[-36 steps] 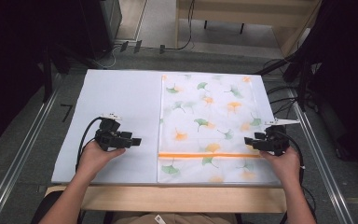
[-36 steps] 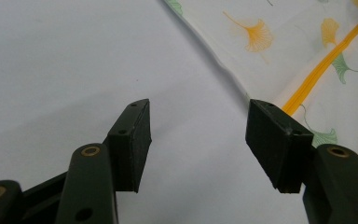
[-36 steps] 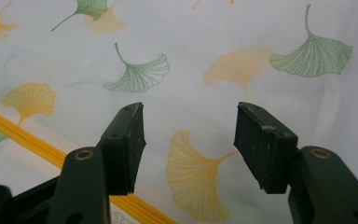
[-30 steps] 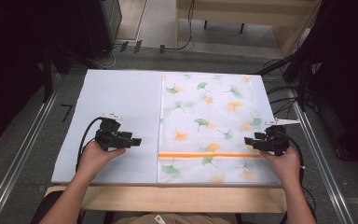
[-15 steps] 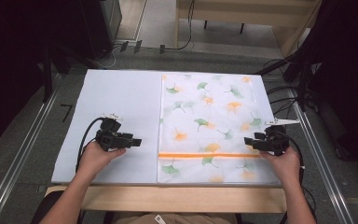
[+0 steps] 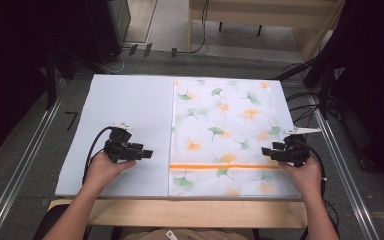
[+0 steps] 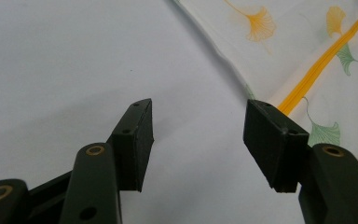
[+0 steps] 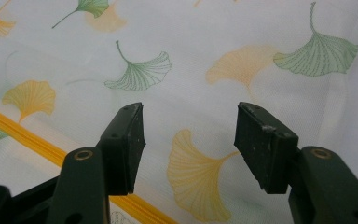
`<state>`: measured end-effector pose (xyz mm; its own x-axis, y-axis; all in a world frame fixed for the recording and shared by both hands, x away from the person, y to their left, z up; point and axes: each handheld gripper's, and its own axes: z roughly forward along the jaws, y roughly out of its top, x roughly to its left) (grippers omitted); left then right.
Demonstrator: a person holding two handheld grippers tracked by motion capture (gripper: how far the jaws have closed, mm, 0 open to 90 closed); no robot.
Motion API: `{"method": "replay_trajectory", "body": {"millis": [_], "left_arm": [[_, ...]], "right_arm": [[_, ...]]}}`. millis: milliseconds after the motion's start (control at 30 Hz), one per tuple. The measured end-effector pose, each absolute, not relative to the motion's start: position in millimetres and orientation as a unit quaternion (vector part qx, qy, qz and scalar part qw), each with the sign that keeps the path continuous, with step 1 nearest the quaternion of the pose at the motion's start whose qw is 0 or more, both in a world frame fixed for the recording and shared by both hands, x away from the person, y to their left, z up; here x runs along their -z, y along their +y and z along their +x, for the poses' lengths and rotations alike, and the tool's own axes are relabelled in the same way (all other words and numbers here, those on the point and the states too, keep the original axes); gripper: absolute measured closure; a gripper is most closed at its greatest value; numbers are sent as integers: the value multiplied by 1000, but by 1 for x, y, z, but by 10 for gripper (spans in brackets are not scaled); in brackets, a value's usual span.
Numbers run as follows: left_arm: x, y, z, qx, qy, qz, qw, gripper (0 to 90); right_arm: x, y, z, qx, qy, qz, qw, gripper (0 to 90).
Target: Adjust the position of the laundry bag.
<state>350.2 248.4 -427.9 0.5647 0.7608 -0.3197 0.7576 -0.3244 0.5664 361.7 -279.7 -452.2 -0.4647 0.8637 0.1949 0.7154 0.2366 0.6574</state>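
A white cloth bag (image 6: 225, 120) printed with green and orange ginkgo leaves lies flat on the right half of a white mat (image 6: 120, 110). An orange zip (image 6: 225, 165) crosses it near the front. My left gripper (image 6: 147, 153) rests on the bare mat just left of the bag's edge, pointing right. Its jaws have just been opening and nothing is between them (image 7: 198, 121); the bag's edge (image 7: 307, 42) and zip (image 7: 317, 65) lie just beyond the far fingertip. My right gripper (image 6: 266, 151) stands open over the bag's right side, jaws apart above the printed fabric (image 8: 189, 135).
The mat covers a wooden table whose front edge (image 6: 180, 212) runs along the bottom. Metal rails (image 6: 25, 165) flank both sides. Cables (image 6: 300, 100) trail off the right edge, and dark furniture stands at the back.
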Motion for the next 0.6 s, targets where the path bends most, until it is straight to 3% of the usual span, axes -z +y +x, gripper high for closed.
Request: {"method": "replay_trajectory", "body": {"millis": [600], "left_arm": [[427, 244, 349, 2, 469, 811, 350, 438]], "right_arm": [[453, -279, 362, -348, 783, 505, 103, 439]]}}
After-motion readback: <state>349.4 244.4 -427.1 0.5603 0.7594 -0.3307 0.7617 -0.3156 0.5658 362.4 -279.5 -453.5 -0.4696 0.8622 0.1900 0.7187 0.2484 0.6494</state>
